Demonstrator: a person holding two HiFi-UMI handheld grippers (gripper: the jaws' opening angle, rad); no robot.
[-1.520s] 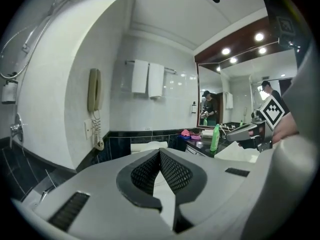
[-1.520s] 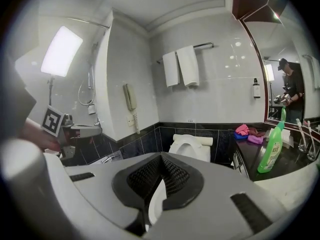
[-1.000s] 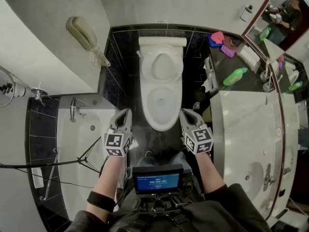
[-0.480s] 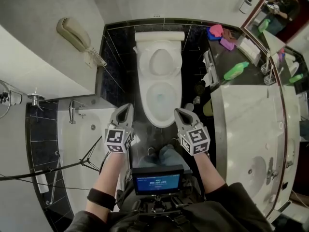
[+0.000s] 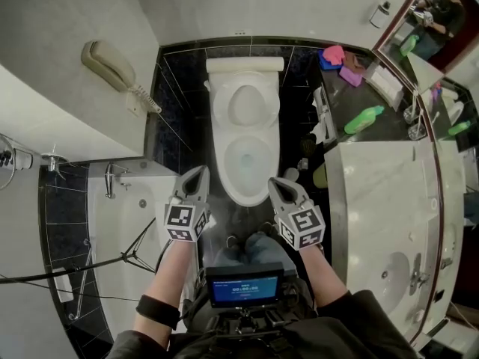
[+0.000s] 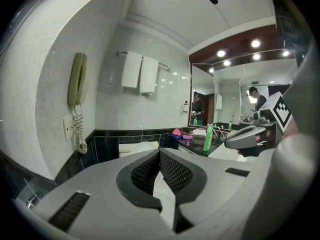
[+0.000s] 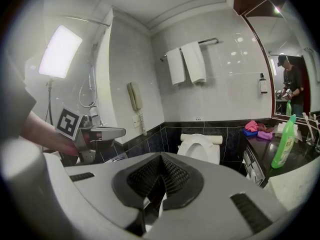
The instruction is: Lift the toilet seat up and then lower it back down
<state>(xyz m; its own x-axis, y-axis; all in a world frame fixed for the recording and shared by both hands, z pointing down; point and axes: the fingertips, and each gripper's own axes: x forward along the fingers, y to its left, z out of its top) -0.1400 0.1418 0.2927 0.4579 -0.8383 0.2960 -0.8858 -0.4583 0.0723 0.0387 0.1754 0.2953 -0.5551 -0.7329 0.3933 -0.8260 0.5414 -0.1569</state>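
Observation:
The white toilet (image 5: 245, 144) stands against the dark tiled back wall, its lid upright against the tank. The seat ring (image 5: 246, 193) appears to lie flat on the bowl. My left gripper (image 5: 197, 173) hovers just left of the bowl's front and my right gripper (image 5: 274, 182) just right of it, both apart from the toilet. Each is shut with nothing between its fingers. The left gripper view shows the shut left gripper (image 6: 160, 155) with the toilet mostly hidden behind it. The right gripper (image 7: 161, 158) points toward the toilet (image 7: 200, 146).
A bathtub (image 5: 127, 215) with a black tripod leg (image 5: 135, 251) lies at the left. A wall phone (image 5: 105, 62) hangs above it. The marble vanity (image 5: 374, 193) at the right holds a green bottle (image 5: 364, 118) and coloured cloths (image 5: 337, 57). Towels (image 7: 186, 64) hang above the toilet.
The head view has shifted slightly. Both grippers stay shut beside the bowl's front, the right one a little closer in.

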